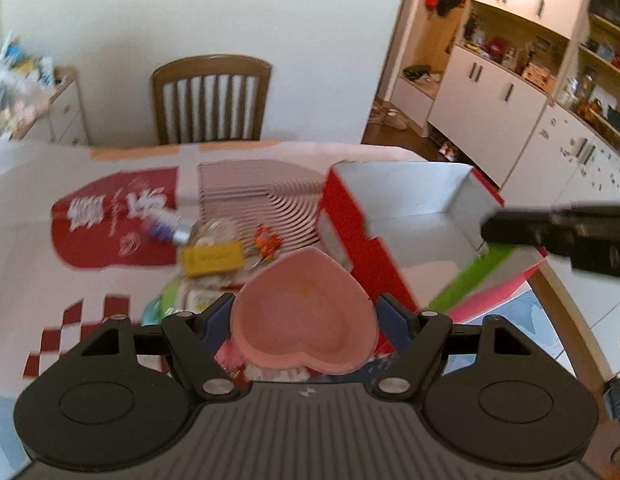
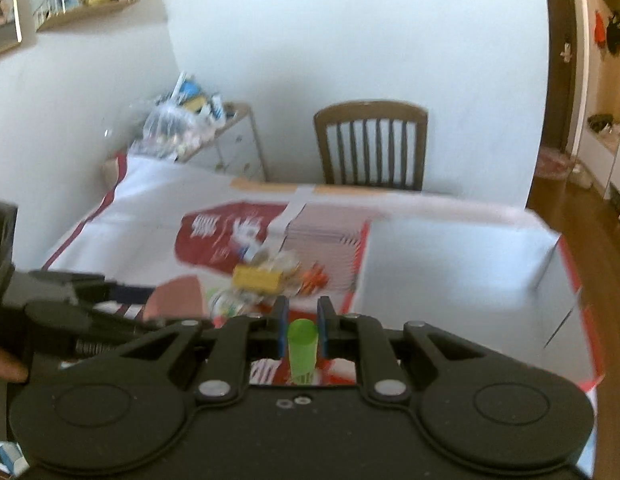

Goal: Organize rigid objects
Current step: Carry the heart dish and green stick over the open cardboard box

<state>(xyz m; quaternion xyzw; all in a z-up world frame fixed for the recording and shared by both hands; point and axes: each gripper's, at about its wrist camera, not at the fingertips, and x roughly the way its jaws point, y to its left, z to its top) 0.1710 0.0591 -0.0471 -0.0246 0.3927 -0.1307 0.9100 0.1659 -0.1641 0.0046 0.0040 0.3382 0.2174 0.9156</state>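
Left wrist view gives the clear look at the pink heart-shaped dish [image 1: 306,320], raised above the tabletop [image 1: 26,184] and pinched at its two sides by the left tool [image 1: 306,316], fingers set wide around it. Beyond it sits the red box [image 1: 409,208], open and white inside, with the right tool [image 1: 549,232] poking in over its near edge. The right wrist view shows what that one hides: the right tool [image 2: 302,330] closed narrow on an upright green tube [image 2: 303,350], held off the tabletop. Both views catch the blurred pile beyond, a yellow block [image 1: 212,258] and an orange piece [image 1: 266,240] beside it.
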